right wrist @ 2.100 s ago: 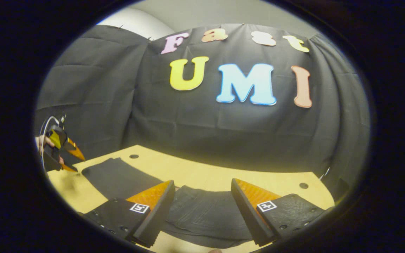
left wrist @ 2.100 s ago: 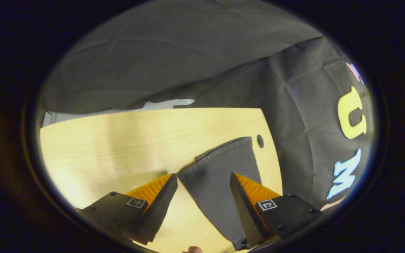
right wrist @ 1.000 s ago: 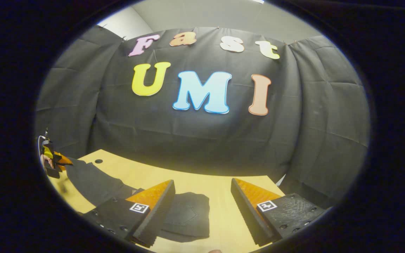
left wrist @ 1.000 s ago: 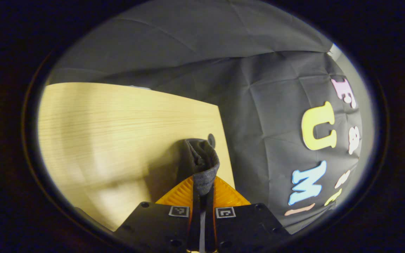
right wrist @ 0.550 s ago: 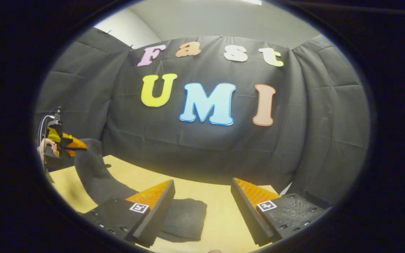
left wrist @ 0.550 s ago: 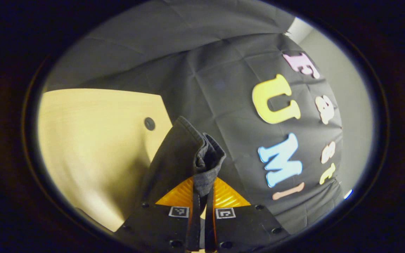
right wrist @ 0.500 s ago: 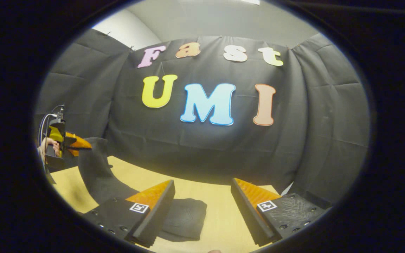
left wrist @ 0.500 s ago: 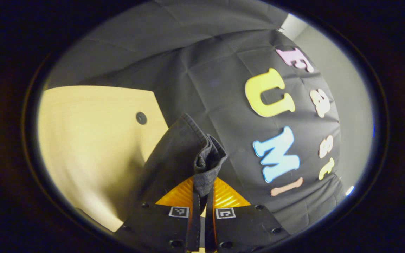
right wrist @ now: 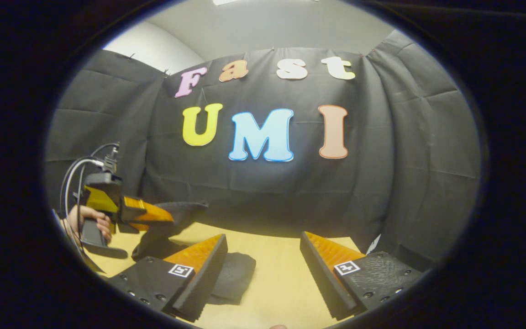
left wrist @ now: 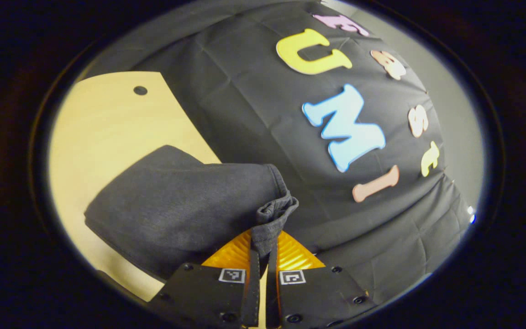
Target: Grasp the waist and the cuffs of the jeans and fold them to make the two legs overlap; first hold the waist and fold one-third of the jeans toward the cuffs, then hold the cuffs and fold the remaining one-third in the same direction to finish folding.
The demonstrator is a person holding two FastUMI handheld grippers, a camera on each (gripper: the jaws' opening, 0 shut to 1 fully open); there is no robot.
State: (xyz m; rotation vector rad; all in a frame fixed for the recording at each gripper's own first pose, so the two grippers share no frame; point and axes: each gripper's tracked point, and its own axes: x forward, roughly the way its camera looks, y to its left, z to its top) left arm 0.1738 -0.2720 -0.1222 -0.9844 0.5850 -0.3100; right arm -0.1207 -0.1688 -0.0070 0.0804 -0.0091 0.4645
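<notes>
Left gripper (left wrist: pixel 263 249) pinched tight on the cuffs (left wrist: pixel 270 219) of the dark jeans (left wrist: pixel 176 205), both fingers pressing the fabric, cuffs lifted off the wooden table (left wrist: pixel 103 123). In the right gripper view a hand (right wrist: pixel 90 221) holds that gripper. Right gripper (right wrist: pixel 263 256) spread wide, holding nothing, above the table near the folded jeans bulk.

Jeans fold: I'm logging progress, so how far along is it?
Late stage. The jeans already lie as a folded stack on the table. In hand: the left gripper is shut on the cuffs, carrying them over the stack. Left: lay them down and release. The right gripper hangs open.
</notes>
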